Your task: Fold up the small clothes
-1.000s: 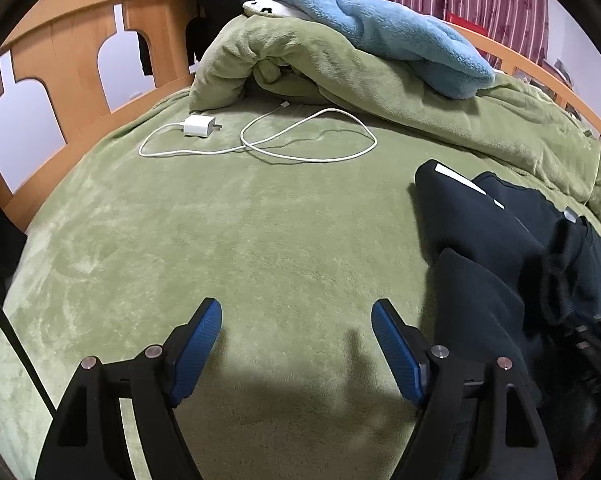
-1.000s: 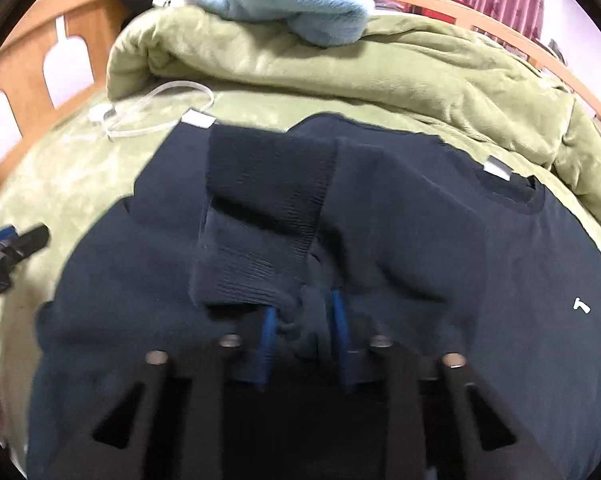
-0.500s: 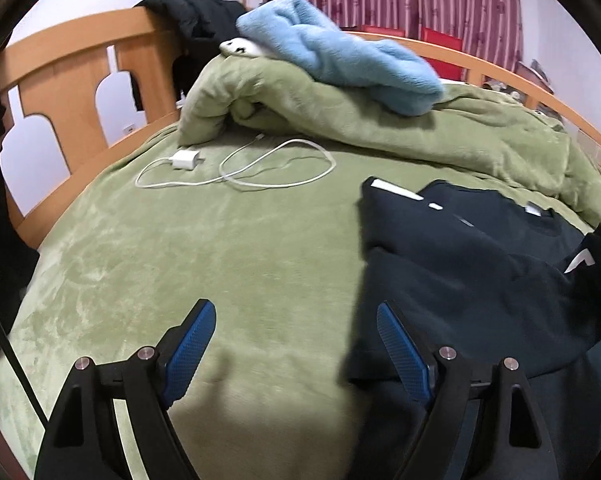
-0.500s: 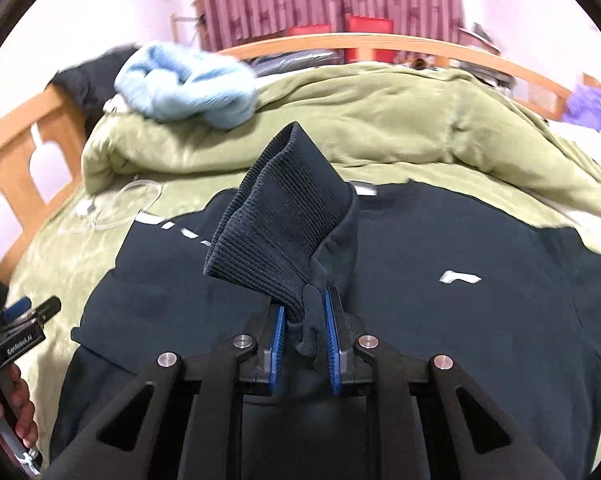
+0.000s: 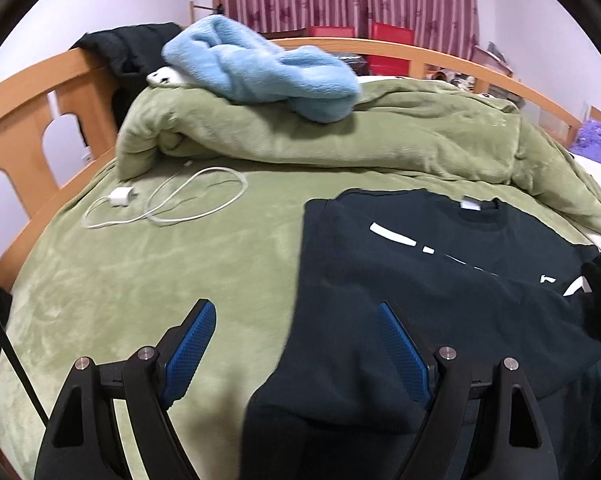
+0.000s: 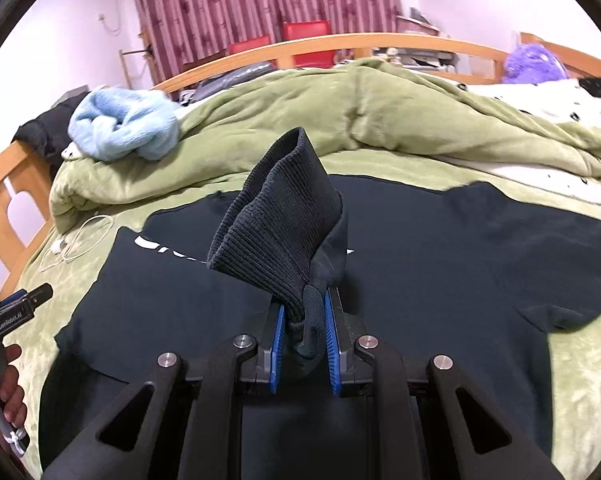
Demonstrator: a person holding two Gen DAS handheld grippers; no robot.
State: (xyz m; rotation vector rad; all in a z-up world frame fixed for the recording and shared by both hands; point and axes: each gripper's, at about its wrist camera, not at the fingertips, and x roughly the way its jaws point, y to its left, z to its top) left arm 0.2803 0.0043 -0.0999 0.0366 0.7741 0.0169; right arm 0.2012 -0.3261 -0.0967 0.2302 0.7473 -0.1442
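Note:
A dark navy sweatshirt (image 5: 428,280) with white print lies spread on the green bedspread (image 5: 140,280); it also shows in the right wrist view (image 6: 440,264). My right gripper (image 6: 304,320) is shut on the sweatshirt's ribbed cuff (image 6: 276,232) and holds the sleeve lifted above the body of the garment. My left gripper (image 5: 296,340) is open and empty, low over the sweatshirt's left edge, with its right finger over the cloth. It also shows at the left edge of the right wrist view (image 6: 16,308).
A white charger and cable (image 5: 160,204) lie on the bedspread at the left. A bunched green duvet (image 5: 340,136) with a light blue towel (image 5: 260,68) on it lies behind. A wooden bed rail (image 5: 24,120) runs along the left and back.
My right gripper has lifted the cuff up and back, pulling the sleeve off the sweatshirt, and the white print now shows. My left gripper has moved right, toward the sweatshirt's edge.

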